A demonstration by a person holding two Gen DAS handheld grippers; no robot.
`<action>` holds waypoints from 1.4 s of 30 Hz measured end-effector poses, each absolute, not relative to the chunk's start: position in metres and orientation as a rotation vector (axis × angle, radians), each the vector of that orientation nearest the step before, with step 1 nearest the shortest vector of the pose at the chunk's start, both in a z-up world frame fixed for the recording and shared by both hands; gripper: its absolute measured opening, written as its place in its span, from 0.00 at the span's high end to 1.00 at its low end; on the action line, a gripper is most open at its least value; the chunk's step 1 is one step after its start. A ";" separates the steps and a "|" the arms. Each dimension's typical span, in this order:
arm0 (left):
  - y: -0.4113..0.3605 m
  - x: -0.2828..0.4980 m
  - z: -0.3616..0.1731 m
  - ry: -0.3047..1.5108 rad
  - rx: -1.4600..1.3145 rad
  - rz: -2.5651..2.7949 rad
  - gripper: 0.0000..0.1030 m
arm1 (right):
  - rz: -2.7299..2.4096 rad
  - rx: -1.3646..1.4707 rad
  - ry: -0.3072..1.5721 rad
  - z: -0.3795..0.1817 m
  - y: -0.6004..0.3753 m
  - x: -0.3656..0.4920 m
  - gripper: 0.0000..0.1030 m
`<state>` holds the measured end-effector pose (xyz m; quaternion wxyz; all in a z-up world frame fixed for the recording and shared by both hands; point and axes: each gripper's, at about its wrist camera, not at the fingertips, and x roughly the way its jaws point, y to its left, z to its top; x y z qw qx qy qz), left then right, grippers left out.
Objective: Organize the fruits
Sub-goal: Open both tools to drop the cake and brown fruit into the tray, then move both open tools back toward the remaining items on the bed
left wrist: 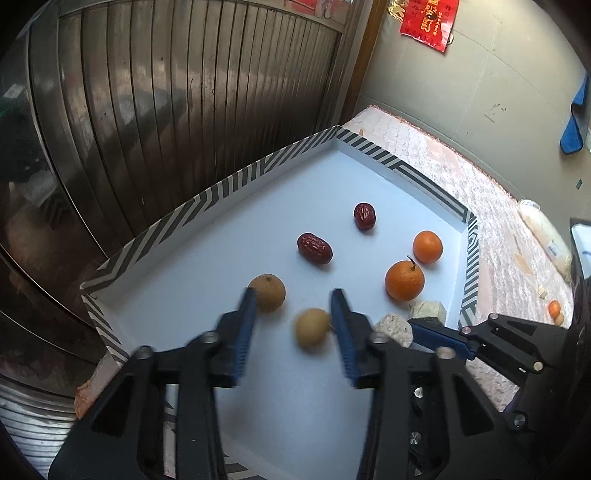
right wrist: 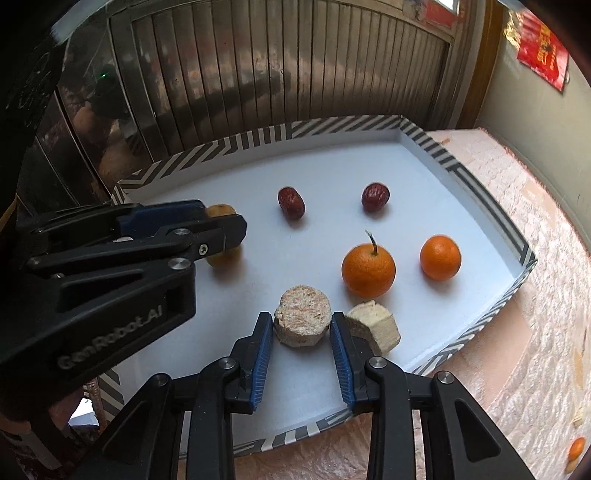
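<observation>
Right tool [right wrist: 301,323] grips a round cake [right wrist: 302,320]; left tool [left wrist: 293,306], spread apart, should centre on the longan [left wrist: 312,328] before closing gently.

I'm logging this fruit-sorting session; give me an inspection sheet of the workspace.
Surface: white tray with striped rim on pinkish textured cloth.
Job's things: two wrinkled red dates; two oranges; two brownish round fruits; two pale crumbly pucks.
Clutter: small orange fruit on the cloth outside the tray.
Grippers: left tool open around a brownish fruit; right tool shut on one puck.
Cables: nothing seen.
Surroundings: ribbed metal door; red wall hanging.
</observation>
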<state>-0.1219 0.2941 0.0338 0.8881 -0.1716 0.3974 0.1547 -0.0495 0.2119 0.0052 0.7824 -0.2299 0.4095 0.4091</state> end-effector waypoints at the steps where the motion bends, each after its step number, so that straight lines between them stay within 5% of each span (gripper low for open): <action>1: 0.295 -0.123 0.035 0.820 -0.362 0.322 0.50 | 0.887 -0.492 0.879 0.006 0.211 -0.050 0.70; 27: 0.236 -0.103 0.053 0.815 -0.234 0.253 0.50 | 0.843 -0.347 0.833 0.023 0.112 -0.052 0.63; 30: 0.218 -0.097 0.057 0.809 -0.196 0.240 0.37 | 0.821 -0.305 0.794 0.033 0.091 -0.059 0.60; 42: 0.114 -0.072 0.069 0.794 -0.069 0.077 0.36 | 0.555 -0.171 0.772 0.042 -0.035 -0.063 0.57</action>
